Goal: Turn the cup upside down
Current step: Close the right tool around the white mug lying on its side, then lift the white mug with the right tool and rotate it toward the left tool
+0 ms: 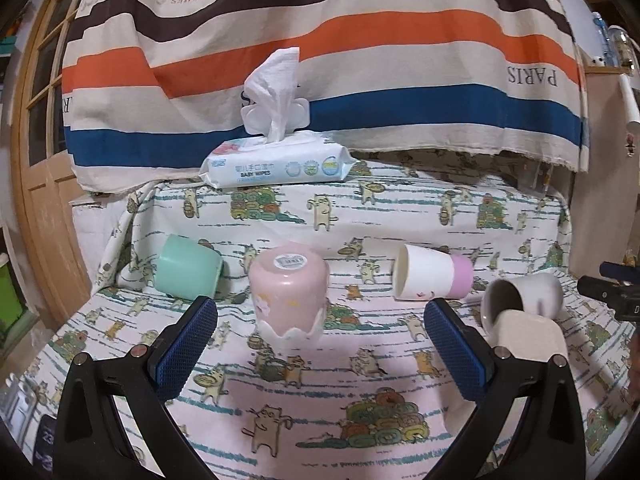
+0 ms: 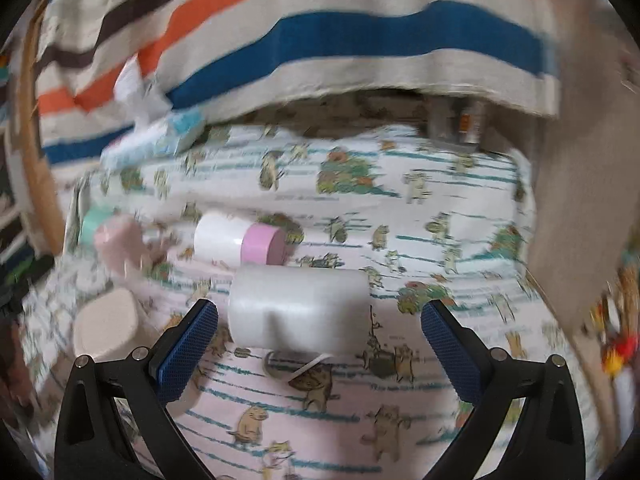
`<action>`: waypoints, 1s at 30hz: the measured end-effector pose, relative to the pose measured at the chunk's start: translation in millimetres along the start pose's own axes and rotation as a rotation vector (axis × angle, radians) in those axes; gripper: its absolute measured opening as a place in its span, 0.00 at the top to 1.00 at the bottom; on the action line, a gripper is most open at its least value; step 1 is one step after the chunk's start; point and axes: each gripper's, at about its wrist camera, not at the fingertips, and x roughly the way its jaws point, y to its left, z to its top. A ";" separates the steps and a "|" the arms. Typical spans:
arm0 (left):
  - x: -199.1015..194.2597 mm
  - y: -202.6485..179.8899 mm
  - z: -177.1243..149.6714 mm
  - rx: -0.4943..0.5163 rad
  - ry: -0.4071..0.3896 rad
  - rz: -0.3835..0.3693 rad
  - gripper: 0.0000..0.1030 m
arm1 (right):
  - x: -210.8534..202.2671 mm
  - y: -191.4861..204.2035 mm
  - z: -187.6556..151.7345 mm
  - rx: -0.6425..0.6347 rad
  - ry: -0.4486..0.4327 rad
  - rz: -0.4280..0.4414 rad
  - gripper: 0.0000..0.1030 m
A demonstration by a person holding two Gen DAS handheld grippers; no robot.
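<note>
Both claws gaped, grasping nothing. The right claw (image 2: 319, 318) risked rolling the sideways white cup (image 2: 298, 308) at 12 o'clock.

So there's a big striped cloth (image 1: 320, 60) (brown, orange, blue bands) hanging as the backdrop. Just below it sits a table covered in a cartoon cat-print sheet (image 1: 400, 208). Left of the cloth, a wooden paned door (image 1: 40, 120).
</note>
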 end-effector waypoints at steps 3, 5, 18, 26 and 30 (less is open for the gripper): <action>4.9 1.0 -0.5 0.020 0.015 0.033 0.00 | 23.2 -0.1 6.8 -0.126 0.100 -0.021 0.00; 9.7 1.8 -4.8 0.028 0.030 0.045 0.00 | 37.8 0.6 6.1 -0.236 0.154 -0.051 0.01; 34.5 -8.7 -19.7 0.074 0.075 0.020 0.00 | 91.4 51.7 20.7 -0.868 0.376 0.109 0.01; 32.9 -13.4 -23.2 0.112 0.067 0.024 0.00 | 140.0 61.8 6.5 -1.022 0.559 0.147 0.01; 32.1 -13.6 -24.0 0.108 0.067 0.015 0.00 | 155.5 51.2 10.2 -0.943 0.631 0.197 0.06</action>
